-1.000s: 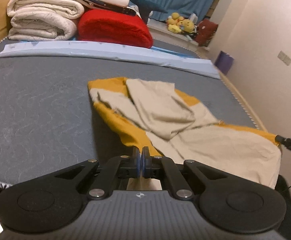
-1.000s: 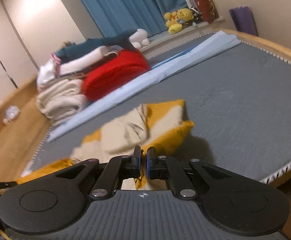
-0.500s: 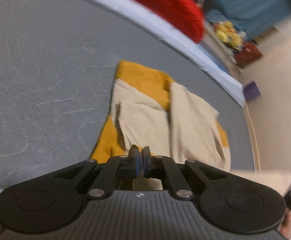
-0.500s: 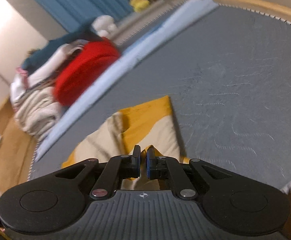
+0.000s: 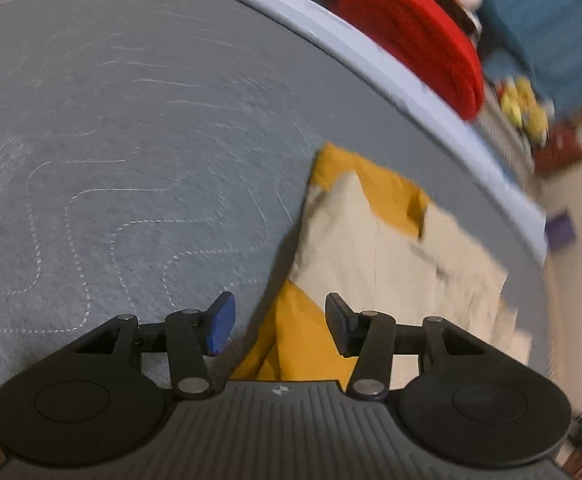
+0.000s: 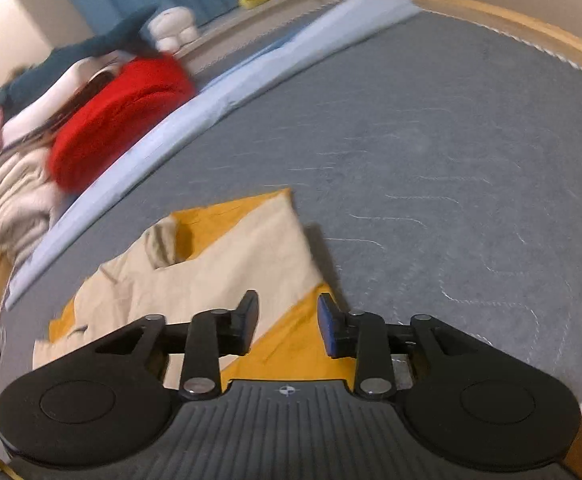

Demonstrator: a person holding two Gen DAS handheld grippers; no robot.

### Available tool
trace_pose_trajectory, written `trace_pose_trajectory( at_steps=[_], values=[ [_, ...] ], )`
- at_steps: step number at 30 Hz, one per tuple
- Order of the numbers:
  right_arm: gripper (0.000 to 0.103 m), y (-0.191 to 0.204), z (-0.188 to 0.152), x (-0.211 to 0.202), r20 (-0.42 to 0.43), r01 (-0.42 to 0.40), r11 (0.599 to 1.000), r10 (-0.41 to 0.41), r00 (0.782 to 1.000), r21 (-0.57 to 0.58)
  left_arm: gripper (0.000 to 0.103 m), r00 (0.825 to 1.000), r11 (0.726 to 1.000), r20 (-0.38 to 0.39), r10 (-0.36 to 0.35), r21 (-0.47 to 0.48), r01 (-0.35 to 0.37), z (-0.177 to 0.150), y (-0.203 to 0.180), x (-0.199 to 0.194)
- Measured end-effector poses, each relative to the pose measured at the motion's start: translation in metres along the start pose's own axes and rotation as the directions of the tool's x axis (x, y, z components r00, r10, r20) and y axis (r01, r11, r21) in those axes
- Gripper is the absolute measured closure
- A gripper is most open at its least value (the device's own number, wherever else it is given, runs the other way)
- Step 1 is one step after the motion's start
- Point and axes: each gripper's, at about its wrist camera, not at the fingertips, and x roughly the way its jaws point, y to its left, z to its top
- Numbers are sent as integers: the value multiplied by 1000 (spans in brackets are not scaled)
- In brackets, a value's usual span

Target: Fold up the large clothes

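While on bed: garment lies flat, long axis running away from me.
Left gripper: my jaws just opening, cloth below, unpinched.
Right gripper: same, released.

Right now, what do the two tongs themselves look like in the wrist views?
Both look alike. The left tongs and right tongs each have a dark grey ribbed body with a small round crosshair mark, two round black side housings, and black linkage arms joined by silver pivot pins. Each finger ends in a flat pad, blue on its inner face. No cables, sleeves or hands show in these views.
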Motion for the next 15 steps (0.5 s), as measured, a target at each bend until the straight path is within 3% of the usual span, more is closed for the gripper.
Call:
trace_pose_trajectory(
  at_steps=[2,8,11,15],
  values=[
    [54,5,-3,3,2,7,999,-7,1000,-42,49,1000,998,-1,19,63,-19,-9,-12,4],
    [54,-4,-18,31,-56,92,992,-97,994,-85,47,996,970,22,83,226,-86,-28,-50,32],
    [54,-14,-19,46,-72,135,990,-138,988,-40,47,991,957,25,133,258,-136,-28,-60,49],
    [54,-13,-18,64,-107,107,993,-113,988,-58,46,988,958,28,151,243,-154,-14,-60,66]
  ],
)
